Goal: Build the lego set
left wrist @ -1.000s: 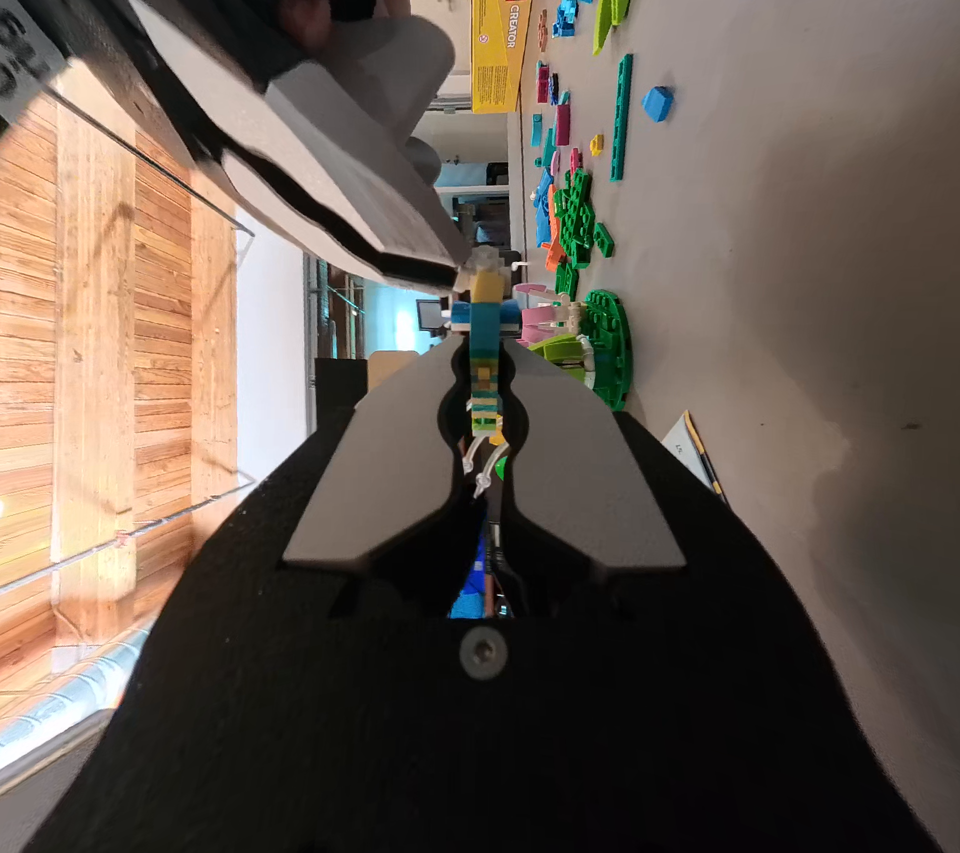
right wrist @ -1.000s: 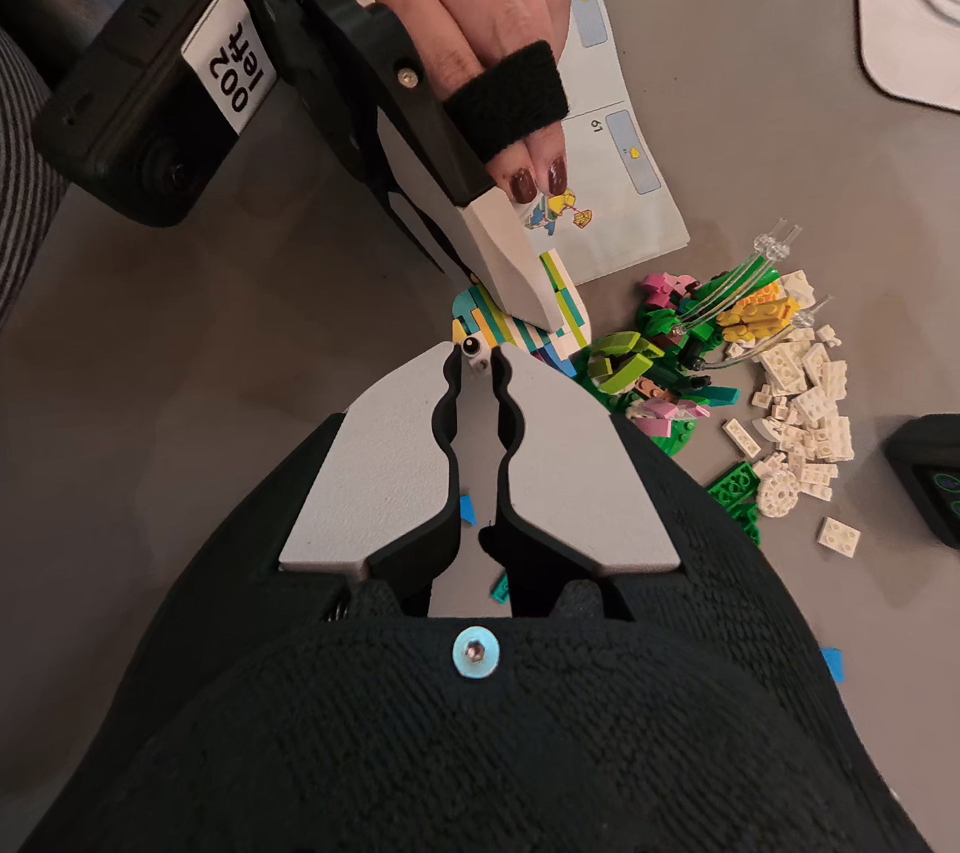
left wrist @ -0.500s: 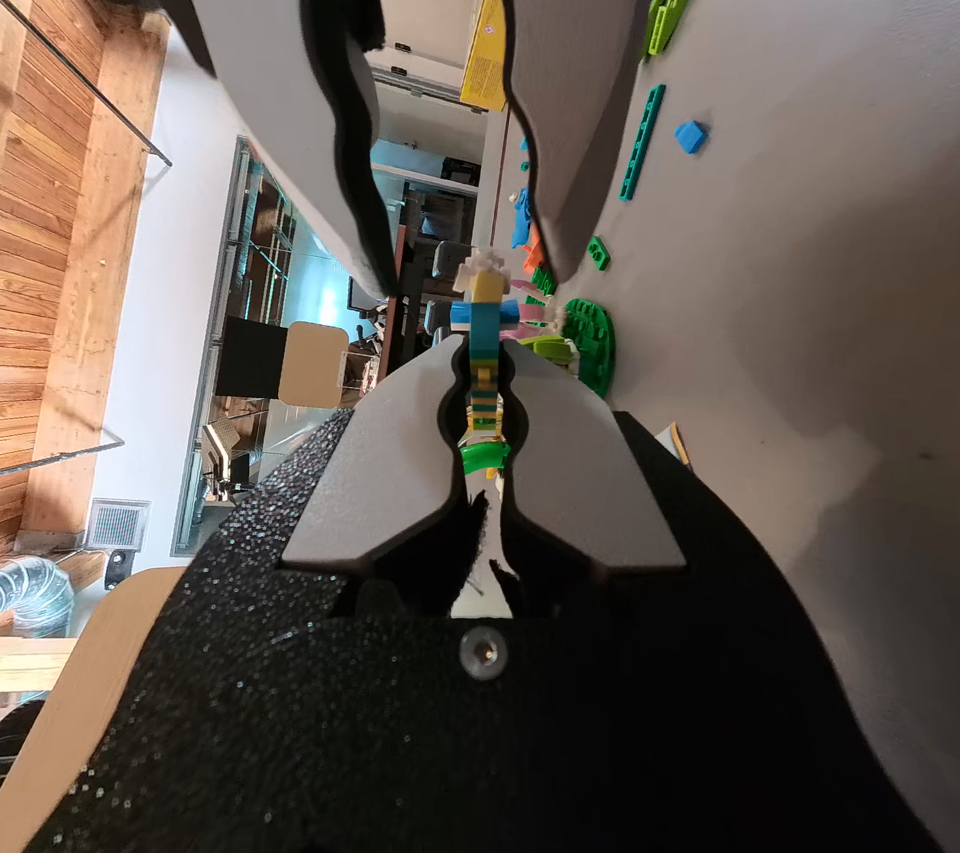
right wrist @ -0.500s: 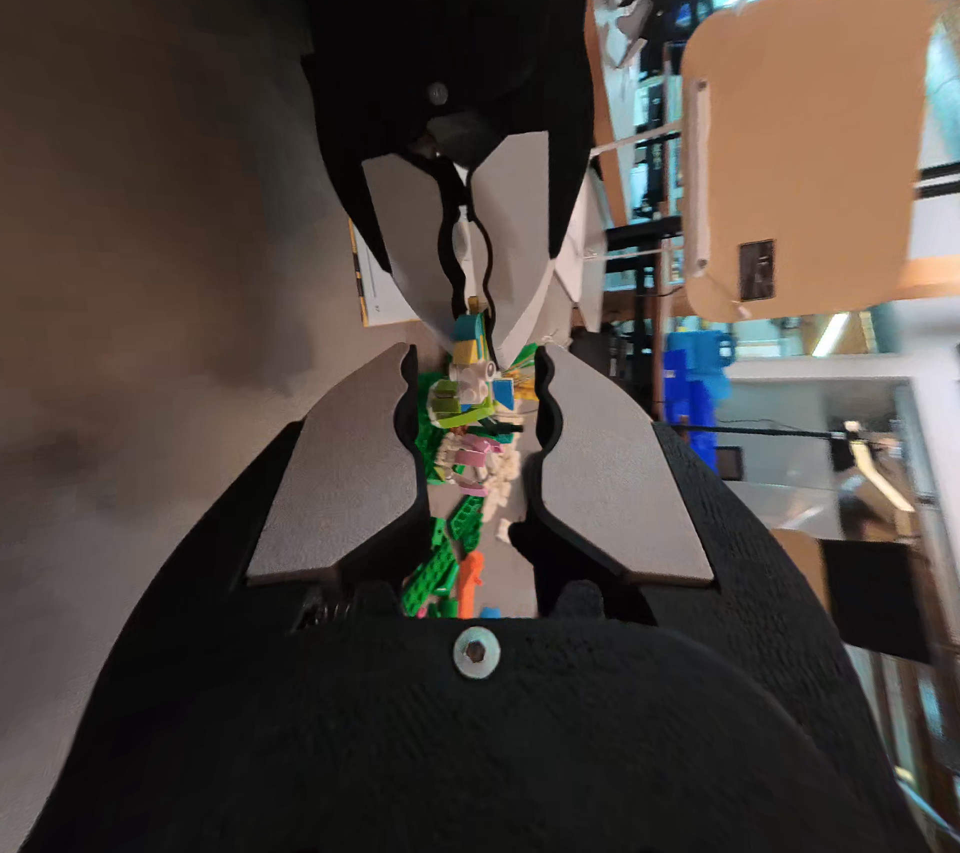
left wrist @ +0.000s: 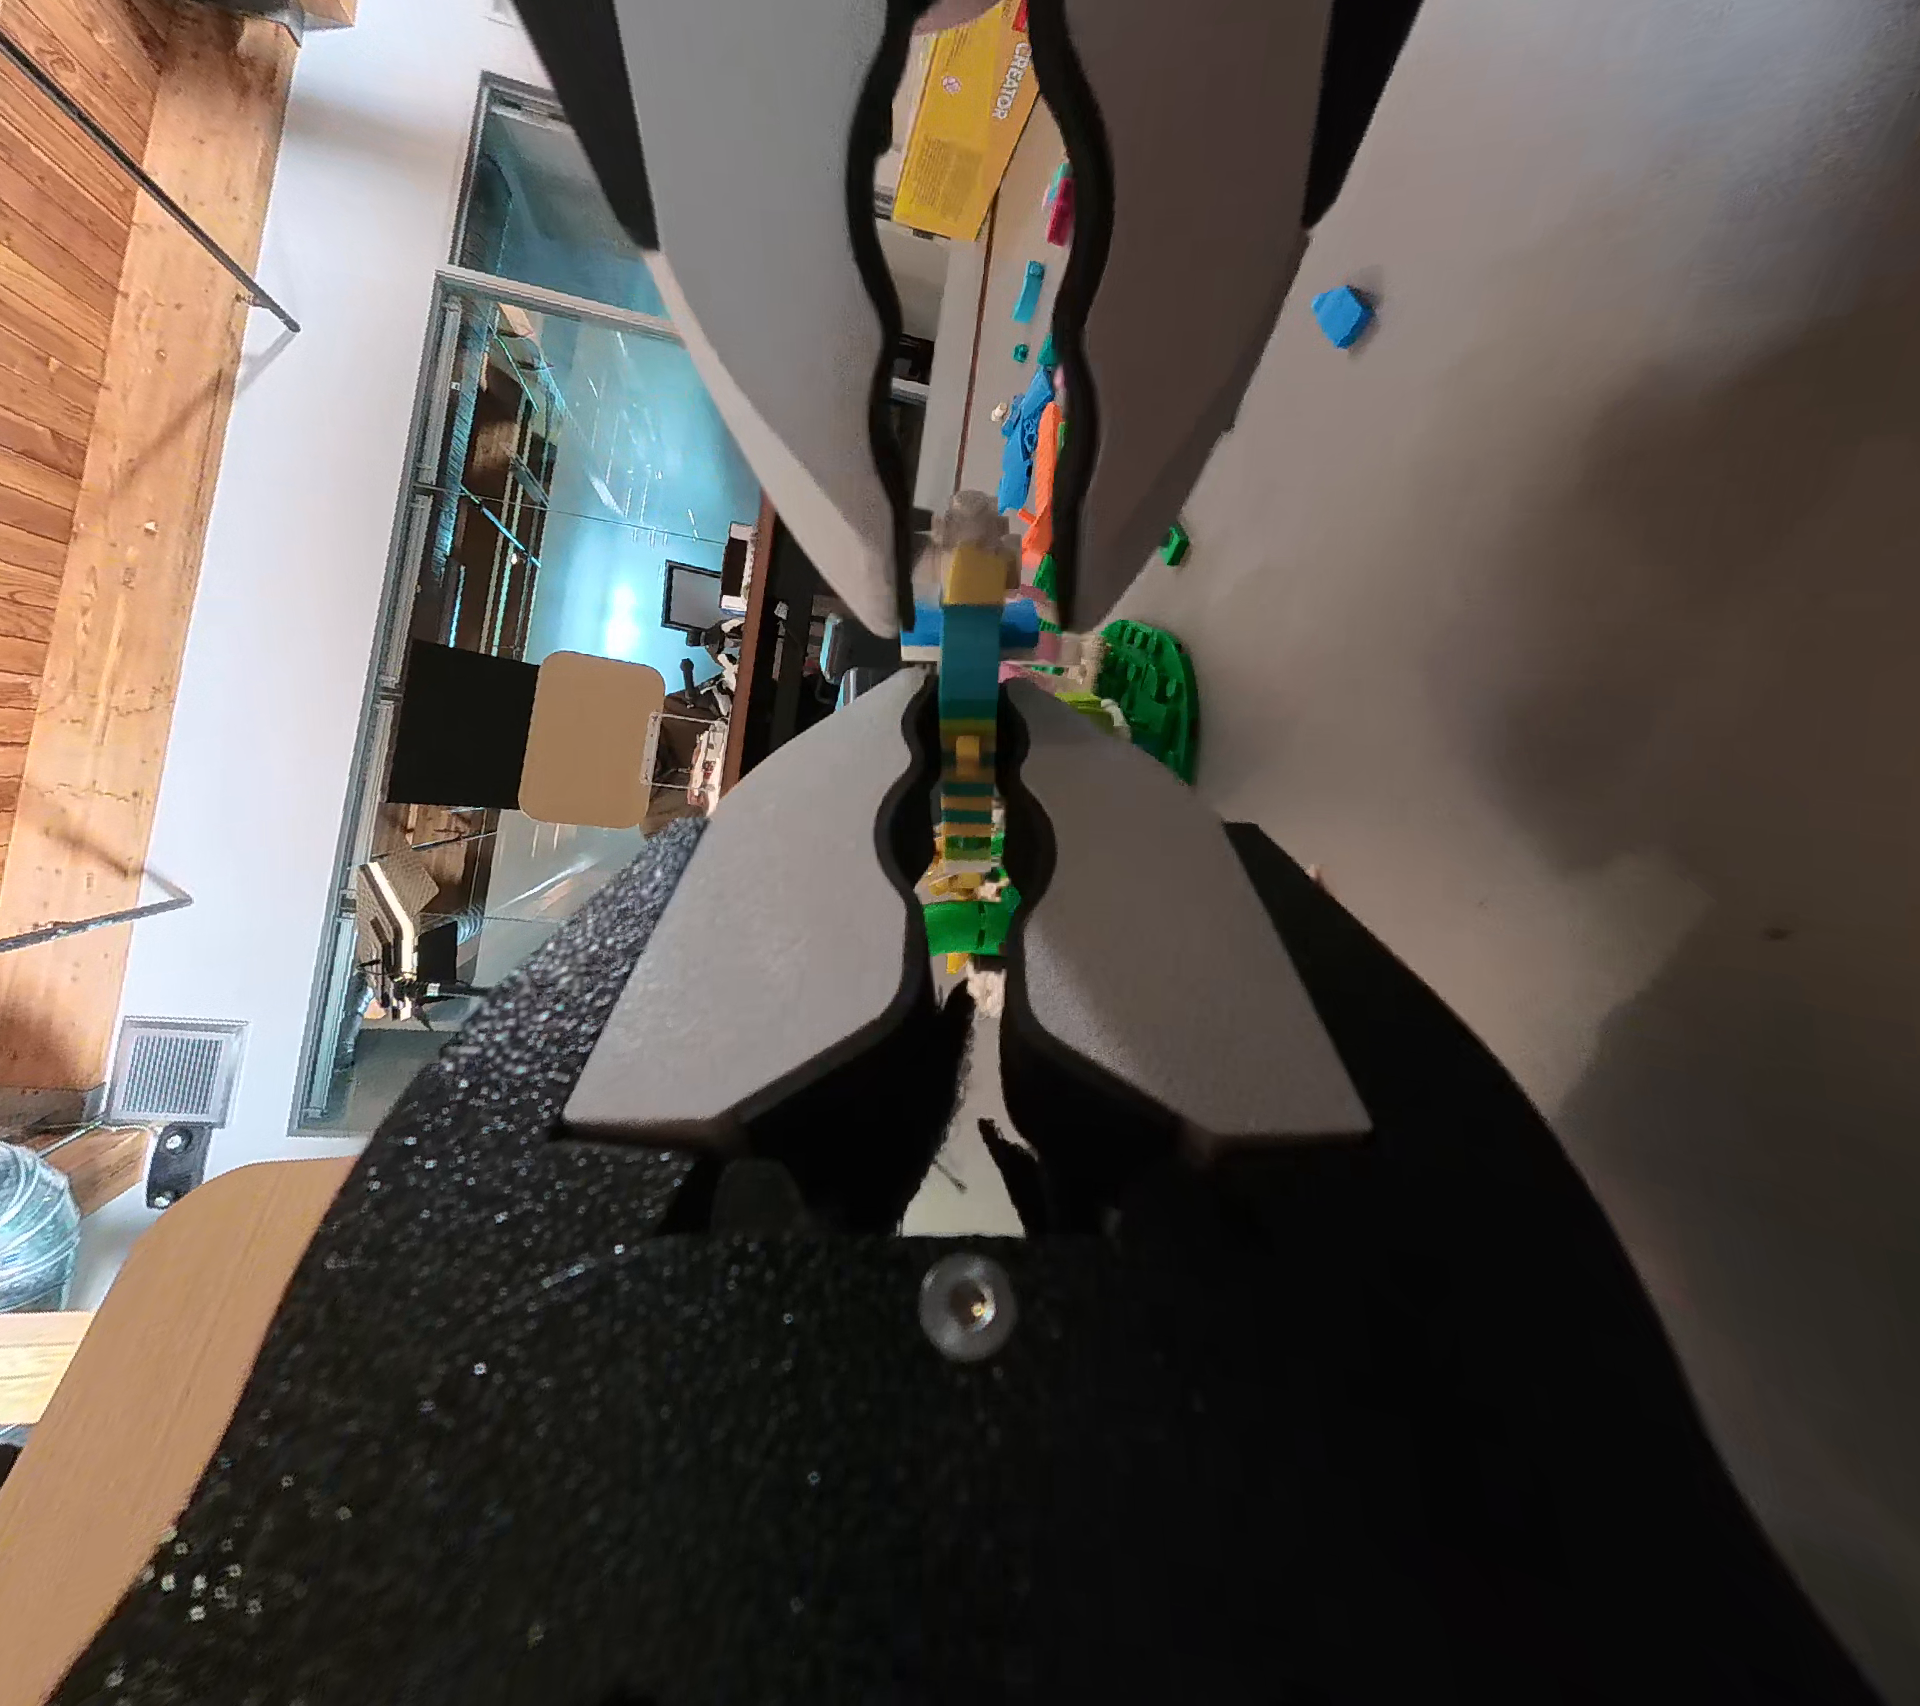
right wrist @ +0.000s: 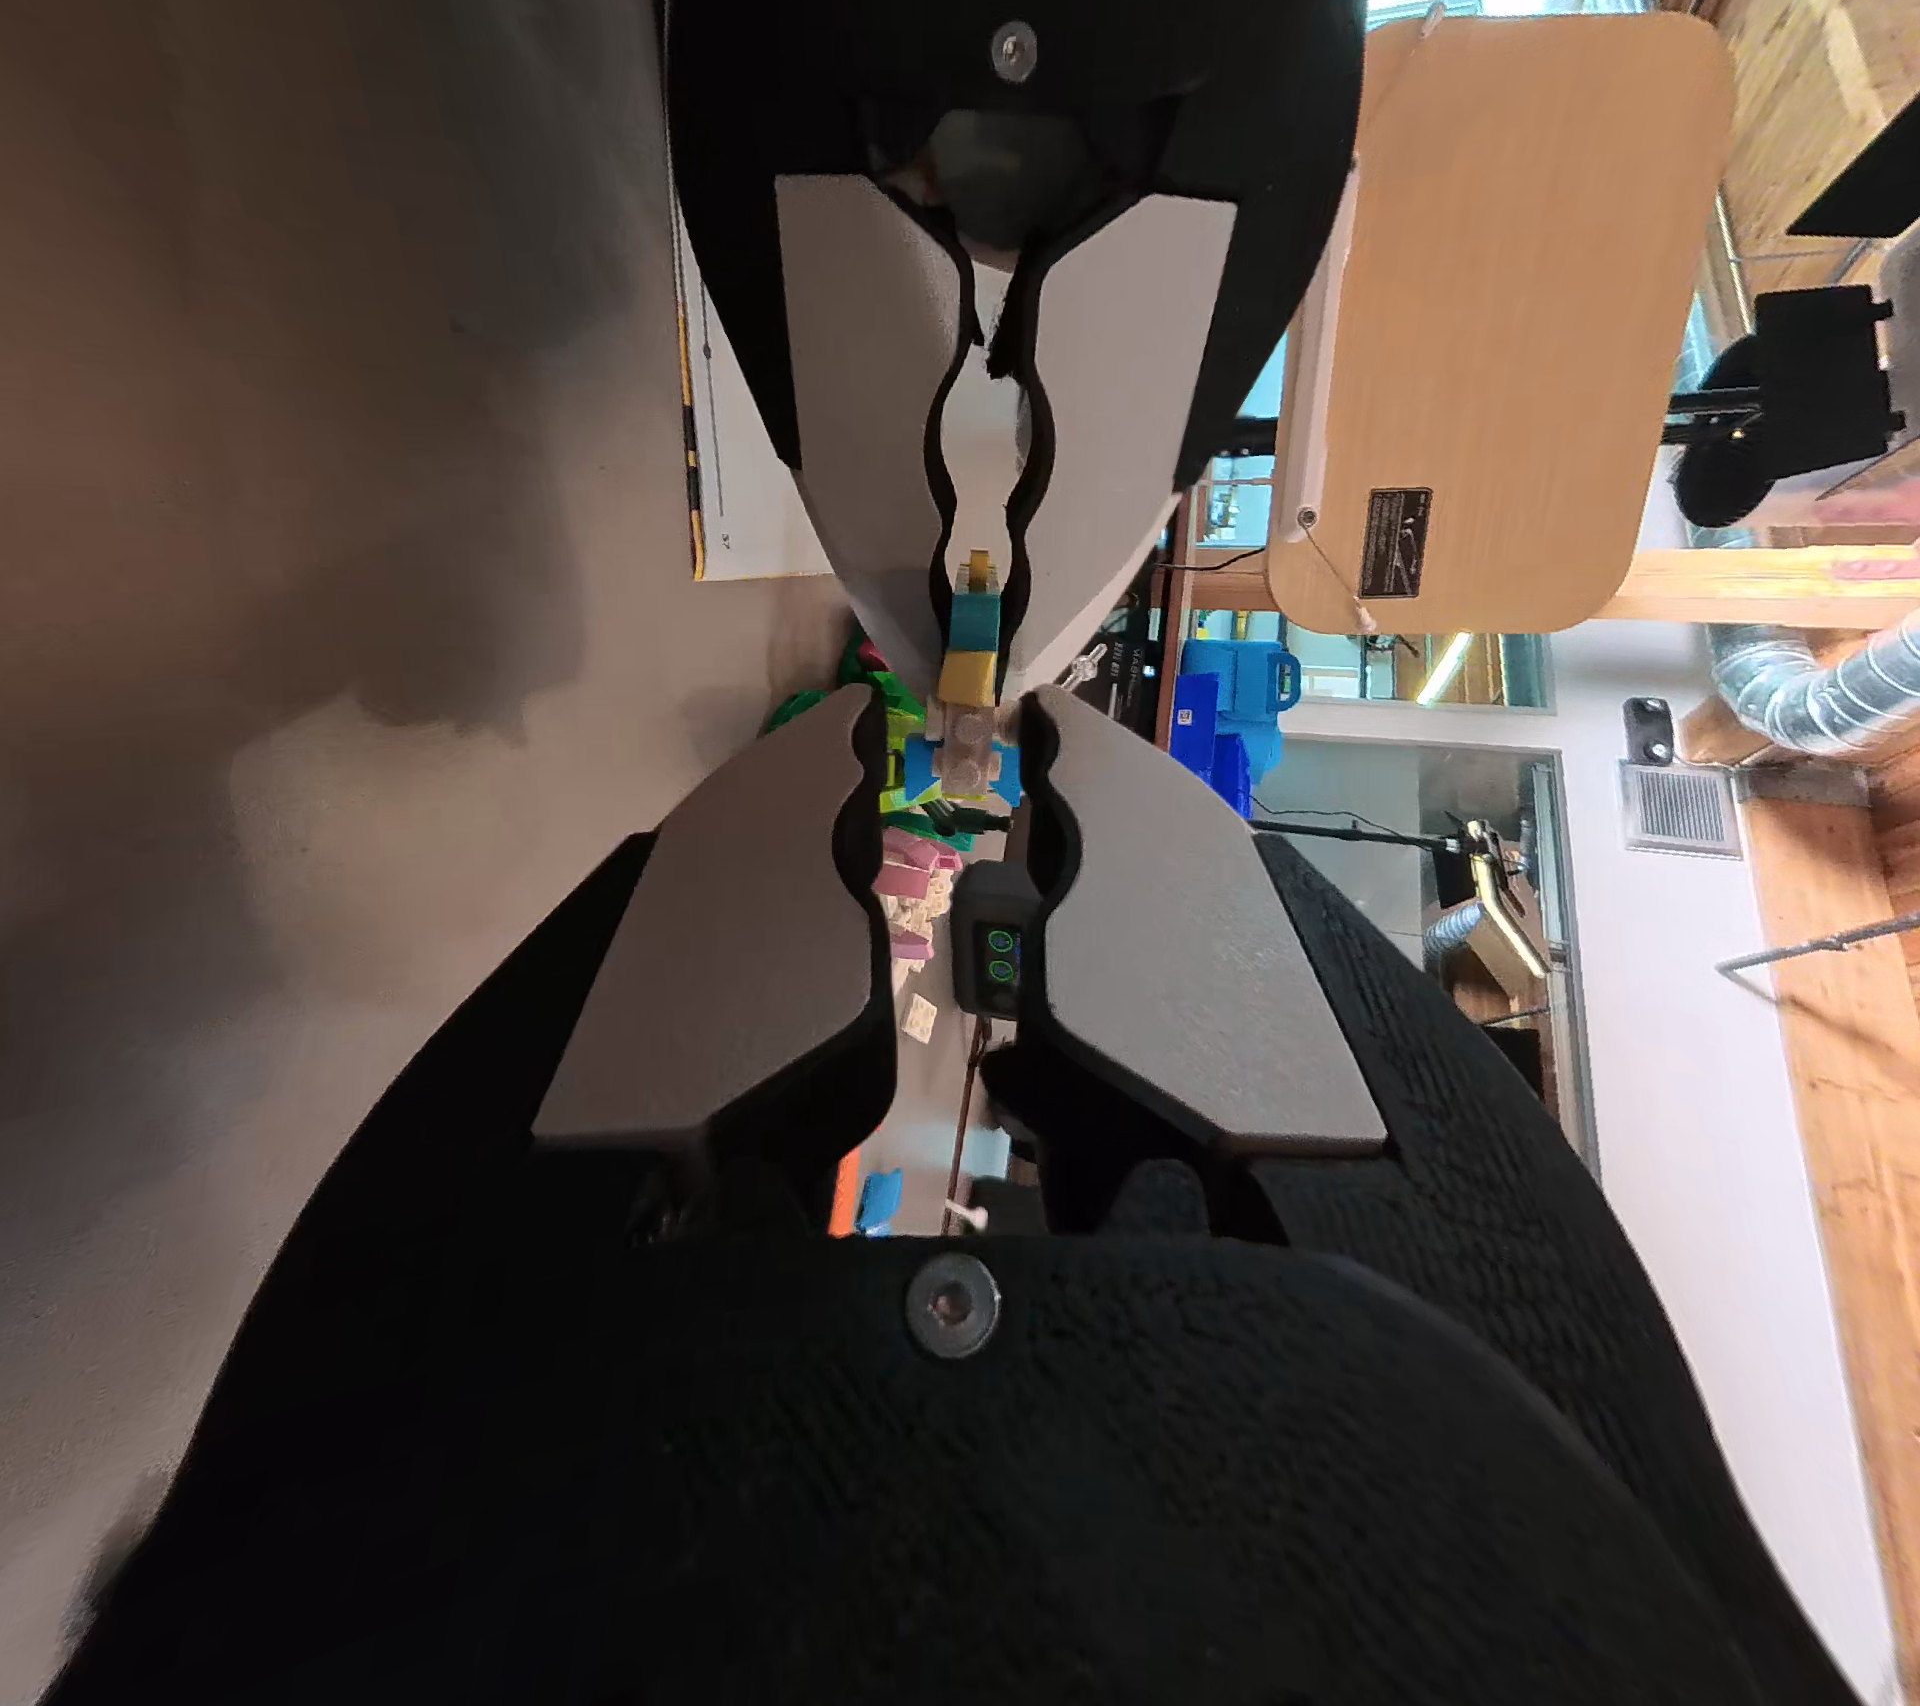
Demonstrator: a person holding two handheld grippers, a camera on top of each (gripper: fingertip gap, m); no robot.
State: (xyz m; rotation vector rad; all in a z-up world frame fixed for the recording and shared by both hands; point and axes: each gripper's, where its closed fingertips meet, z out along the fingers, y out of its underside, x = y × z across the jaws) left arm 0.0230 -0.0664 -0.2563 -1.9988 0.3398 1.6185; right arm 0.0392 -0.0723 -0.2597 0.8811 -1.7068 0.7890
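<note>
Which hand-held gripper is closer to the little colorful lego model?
Left. The left hand-held gripper is shut on the colorful lego model, gripping its striped body. The right hand-held gripper is open, its fingertips either side of the model's front end.

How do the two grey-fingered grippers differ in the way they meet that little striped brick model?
The left gripper is shut on the striped yellow, teal and green brick model, which sits deep between its fingers; the right gripper is open, its fingers standing either side of the model's white and blue end. The left gripper alone carries the model; the right gripper grips nothing. They share grey fingers with wavy black pads, and point tip to tip.
</note>
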